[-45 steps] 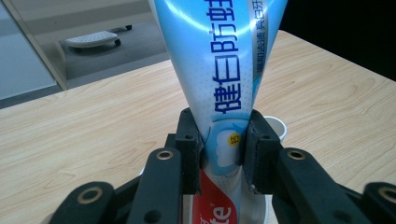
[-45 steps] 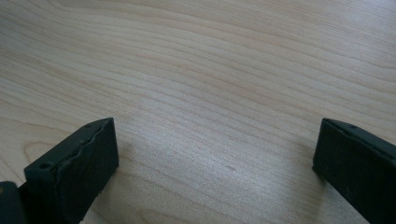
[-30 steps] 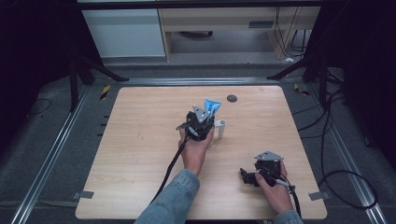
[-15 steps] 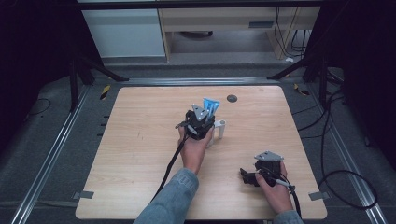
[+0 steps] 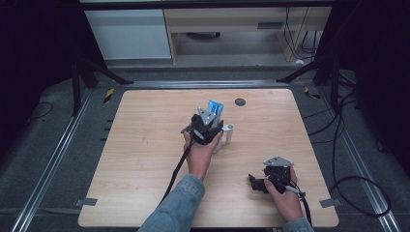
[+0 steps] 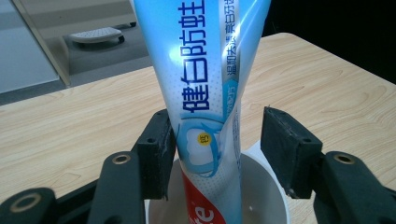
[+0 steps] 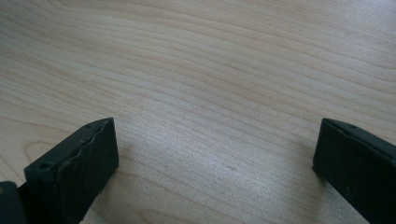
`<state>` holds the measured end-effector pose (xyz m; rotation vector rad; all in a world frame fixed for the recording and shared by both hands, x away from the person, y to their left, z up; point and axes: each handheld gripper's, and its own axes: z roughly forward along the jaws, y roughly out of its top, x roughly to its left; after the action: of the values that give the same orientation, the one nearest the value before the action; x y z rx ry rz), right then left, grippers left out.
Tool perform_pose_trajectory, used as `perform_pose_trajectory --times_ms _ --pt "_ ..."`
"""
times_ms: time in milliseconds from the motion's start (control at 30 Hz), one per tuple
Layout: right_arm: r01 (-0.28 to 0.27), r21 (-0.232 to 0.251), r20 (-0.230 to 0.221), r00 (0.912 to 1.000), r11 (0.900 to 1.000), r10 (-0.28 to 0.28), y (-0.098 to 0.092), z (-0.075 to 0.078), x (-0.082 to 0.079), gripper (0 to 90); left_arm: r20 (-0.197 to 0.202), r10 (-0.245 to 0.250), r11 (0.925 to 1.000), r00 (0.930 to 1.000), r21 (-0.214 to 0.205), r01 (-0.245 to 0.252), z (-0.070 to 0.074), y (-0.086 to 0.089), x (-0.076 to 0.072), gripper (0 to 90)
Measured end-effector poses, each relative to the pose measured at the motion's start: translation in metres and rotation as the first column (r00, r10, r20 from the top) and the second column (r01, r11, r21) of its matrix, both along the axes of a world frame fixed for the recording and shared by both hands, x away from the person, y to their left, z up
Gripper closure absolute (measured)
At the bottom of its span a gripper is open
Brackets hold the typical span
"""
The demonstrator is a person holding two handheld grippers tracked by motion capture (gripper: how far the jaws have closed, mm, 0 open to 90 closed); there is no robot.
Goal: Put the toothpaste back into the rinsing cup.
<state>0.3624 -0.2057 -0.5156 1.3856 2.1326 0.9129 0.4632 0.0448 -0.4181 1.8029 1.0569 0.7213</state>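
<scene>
The left tool [image 6: 212, 149] stands open around a toothpaste tube [image 6: 210, 93] that sits upright in a white cup [image 6: 261, 196]; one jaw touches the tube, the other stands apart. The tube looks light, soft and glossy, so a gentle hold just above the cup's rim seems best. Well away from the cup, the right tool [image 7: 215, 163] rests open over the bare worktop [image 7: 210, 70].

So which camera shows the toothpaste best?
The left gripper view: the toothpaste tube stands close up in a white cup, lettering readable. The high view shows just its blue top; the right gripper view shows bare table.
</scene>
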Motion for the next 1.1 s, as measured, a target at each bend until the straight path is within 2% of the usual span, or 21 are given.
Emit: perform_pose_trajectory --times_ms 600,933,1100 --pt "0.0 0.0 0.0 1.0 1.0 0.0 0.0 0.0 0.0 0.4 -0.02 0.021 0.9997 0.9996 -0.011 -0.022 -0.001 0.014 0.004 37.7" --pt "0.0 0.0 0.0 1.0 1.0 0.0 0.0 0.0 0.0 0.4 -0.017 0.008 0.9999 0.9998 -0.013 -0.009 0.001 0.016 0.003 35.9" --pt "0.0 0.0 0.0 1.0 1.0 0.0 0.0 0.0 0.0 0.4 -0.022 -0.006 0.9999 0.9997 -0.016 0.006 0.005 0.016 0.0 30.9"
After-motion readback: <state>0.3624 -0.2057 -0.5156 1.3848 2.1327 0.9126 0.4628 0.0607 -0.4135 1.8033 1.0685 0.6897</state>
